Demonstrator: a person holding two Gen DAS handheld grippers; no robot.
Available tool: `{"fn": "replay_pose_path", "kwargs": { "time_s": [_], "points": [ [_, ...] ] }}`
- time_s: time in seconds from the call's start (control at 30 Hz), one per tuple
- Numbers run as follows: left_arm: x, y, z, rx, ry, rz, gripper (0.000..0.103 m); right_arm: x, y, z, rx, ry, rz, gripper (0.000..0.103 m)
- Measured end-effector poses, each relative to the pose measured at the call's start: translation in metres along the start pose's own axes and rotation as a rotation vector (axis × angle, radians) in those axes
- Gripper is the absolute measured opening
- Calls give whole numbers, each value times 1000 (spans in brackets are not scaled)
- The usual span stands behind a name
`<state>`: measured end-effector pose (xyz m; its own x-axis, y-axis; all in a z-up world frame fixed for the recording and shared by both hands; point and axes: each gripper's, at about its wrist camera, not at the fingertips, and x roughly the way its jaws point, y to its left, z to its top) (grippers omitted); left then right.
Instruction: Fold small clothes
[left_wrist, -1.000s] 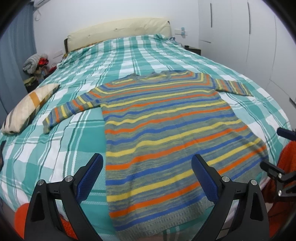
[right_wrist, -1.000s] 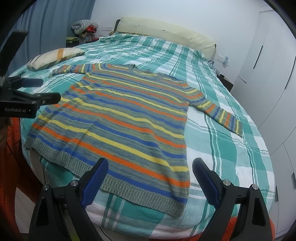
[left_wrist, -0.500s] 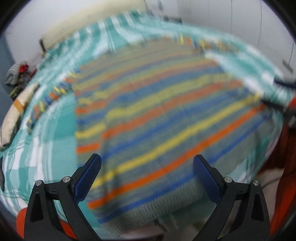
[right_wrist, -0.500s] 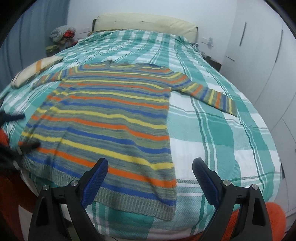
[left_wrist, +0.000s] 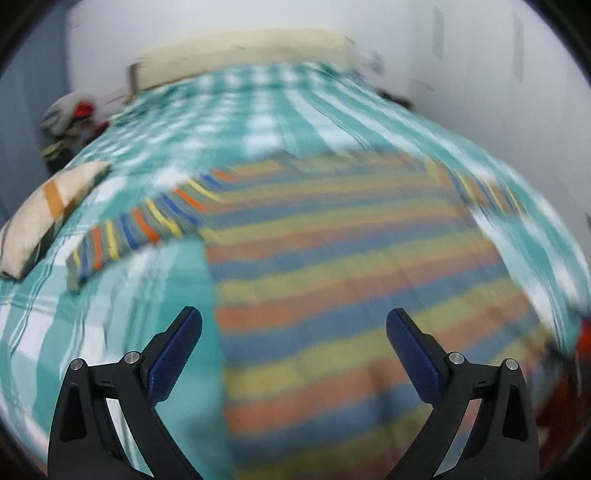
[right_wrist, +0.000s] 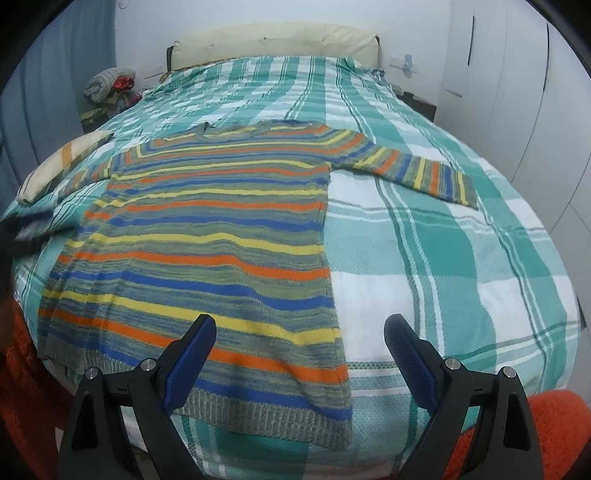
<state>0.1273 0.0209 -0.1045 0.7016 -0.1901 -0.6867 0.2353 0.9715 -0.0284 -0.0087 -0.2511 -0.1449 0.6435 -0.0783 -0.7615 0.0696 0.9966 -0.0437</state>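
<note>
Blue ribbed pads line the black fingers of both tools, and each pair stands wide apart with nothing between them: the right hand-held gripper (right_wrist: 300, 345) hangs over the near right corner of the striped sweater (right_wrist: 207, 258), its left pad (right_wrist: 190, 360) above the ribbed hem and its right pad (right_wrist: 408, 360) above bare bedspread. The left hand-held gripper (left_wrist: 293, 338) hovers over the sweater's left side, in a view smeared by motion, with its left finger over the bedspread and its right finger over the knit. The sweater (left_wrist: 351, 277), banded in orange, yellow, blue and grey-green, lies flat and face up on the bed, hem toward the foot edge, neck opening toward the headboard, both sleeves spread out sideways. Its right sleeve (right_wrist: 417, 171) angles out across the teal-and-white plaid bedspread (right_wrist: 461, 277); its left sleeve (left_wrist: 136, 230) reaches toward a cream pillow with an orange stripe (left_wrist: 44, 214) that rests near the bed's left edge. An orange fuzzy fabric (right_wrist: 561, 435) shows at the lower corners of the right wrist view, below the bed's edge. Farther off, a cream padded headboard (right_wrist: 277, 40) stands against the wall, a heap of clothes (right_wrist: 109, 83) sits beside the bed's far left corner, and white wardrobe doors (right_wrist: 517, 74) run along the right.
</note>
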Motion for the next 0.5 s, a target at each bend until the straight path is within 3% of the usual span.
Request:
{"fn": "replay_pose_path", "kwargs": {
  "time_s": [0.1,0.17,0.2,0.23,0.27,0.37,0.5],
  "points": [
    [57,30,18,-95,64,19,102,-2,4,-1,-19,-7,-8,92],
    [108,47,4,-133,198,39,102,-3,7,-2,-34,-10,-13,92],
    [124,49,-9,-119,205,26,103,-3,7,-2,-39,-9,-17,92],
    [117,46,-13,-101,135,35,103,-3,7,-3,-40,-6,-19,92],
    [112,39,-12,-71,114,73,103,-3,7,-5,-40,-1,-21,92],
    [107,25,-13,-9,115,137,103,-2,3,-6,-32,5,-25,92],
    [106,29,-16,-29,121,115,103,1,-3,-5,-12,10,-22,92]
  ]
}}
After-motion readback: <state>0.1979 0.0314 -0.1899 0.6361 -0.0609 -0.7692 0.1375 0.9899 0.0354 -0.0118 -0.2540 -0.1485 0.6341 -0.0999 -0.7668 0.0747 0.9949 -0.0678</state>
